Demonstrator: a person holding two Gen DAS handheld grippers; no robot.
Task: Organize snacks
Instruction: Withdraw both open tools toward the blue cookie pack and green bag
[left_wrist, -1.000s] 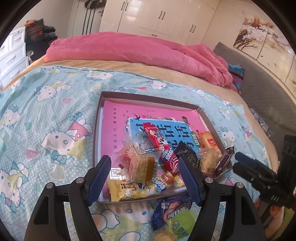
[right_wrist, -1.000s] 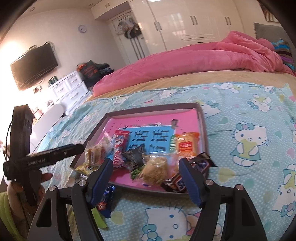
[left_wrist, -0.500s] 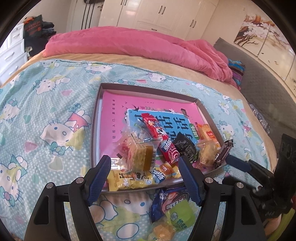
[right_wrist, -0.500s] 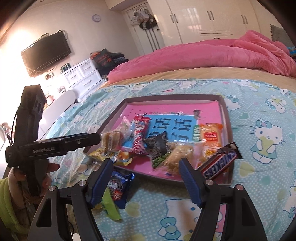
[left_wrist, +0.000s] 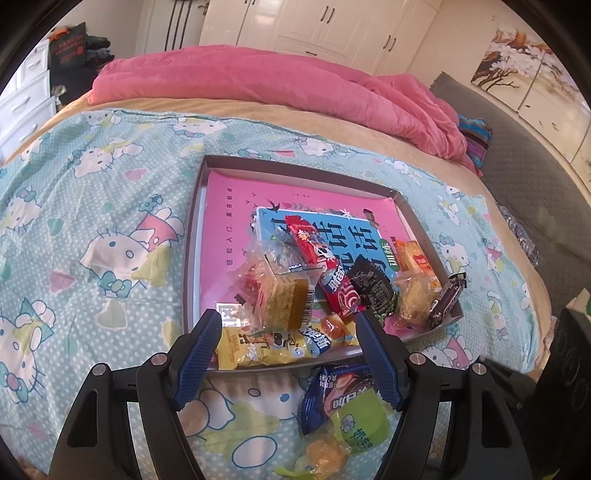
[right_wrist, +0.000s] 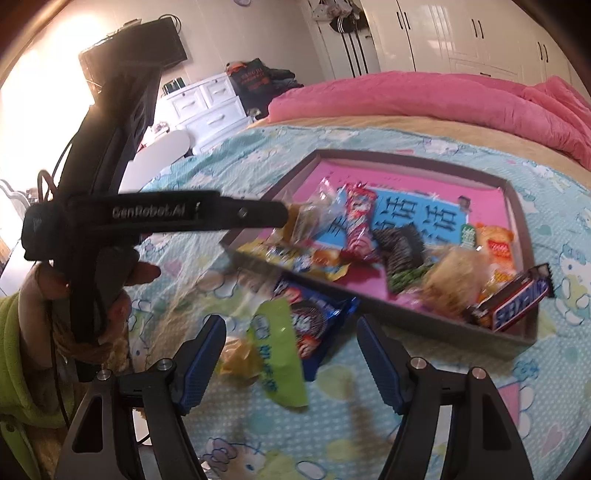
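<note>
Two hand-held grippers hover over the bed near the tray. Left hand-held gripper: released, empty, above the tray's near edge. Inside the tray, left to right: yellow packet, clear-wrapped cake, red bar, Snickers bar. Right hand-held gripper: released, empty, above the blue packet and green packet lying just outside the tray.

The bed carries a shallow tray, a pink quilt behind it, and three snack packets just before it.
</note>
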